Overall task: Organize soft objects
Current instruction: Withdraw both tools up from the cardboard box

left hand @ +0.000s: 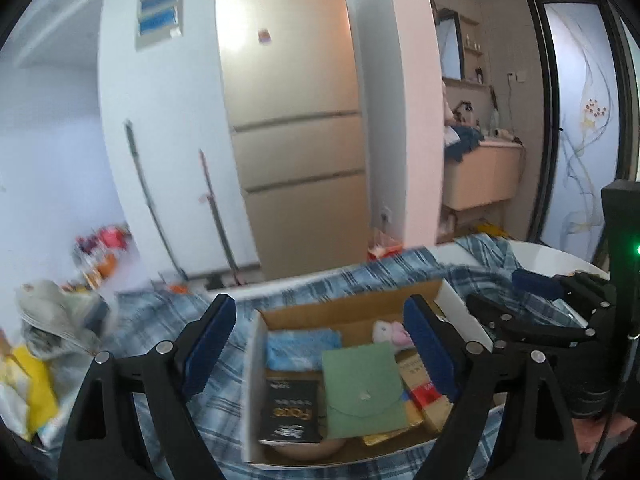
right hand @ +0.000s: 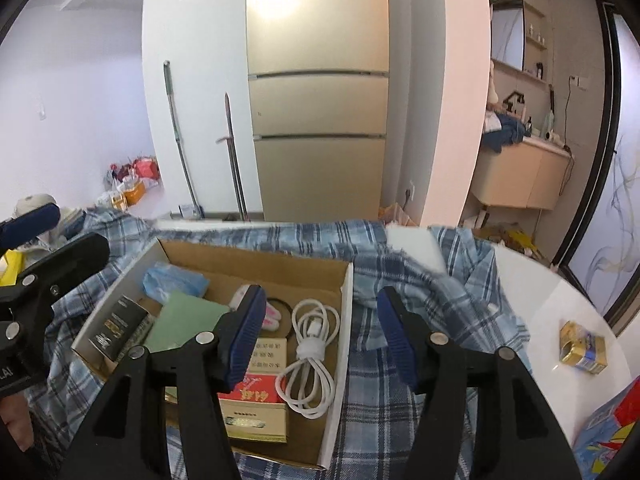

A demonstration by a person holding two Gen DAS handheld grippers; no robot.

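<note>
An open cardboard box (left hand: 340,312) (right hand: 344,304) sits on a blue plaid cloth (left hand: 224,392) (right hand: 424,272) spread over a white table (right hand: 560,312). The box holds a blue soft packet (left hand: 300,346) (right hand: 172,278), a green envelope (left hand: 362,390) (right hand: 184,320), a pink-and-white plush (left hand: 390,332) (right hand: 270,318), a white cable (right hand: 314,354) and small cartons. My left gripper (left hand: 320,344) is open and empty, hovering over the box. My right gripper (right hand: 320,332) is open and empty above the box's right wall. The right gripper also shows at the right of the left wrist view (left hand: 560,312).
A gold carton (right hand: 582,346) lies on the bare table at right. A colourful bag (right hand: 612,432) is at the lower right. Bags and a yellow packet (left hand: 32,388) are piled at left. A fridge (right hand: 316,92) and two mop handles (right hand: 176,128) stand behind.
</note>
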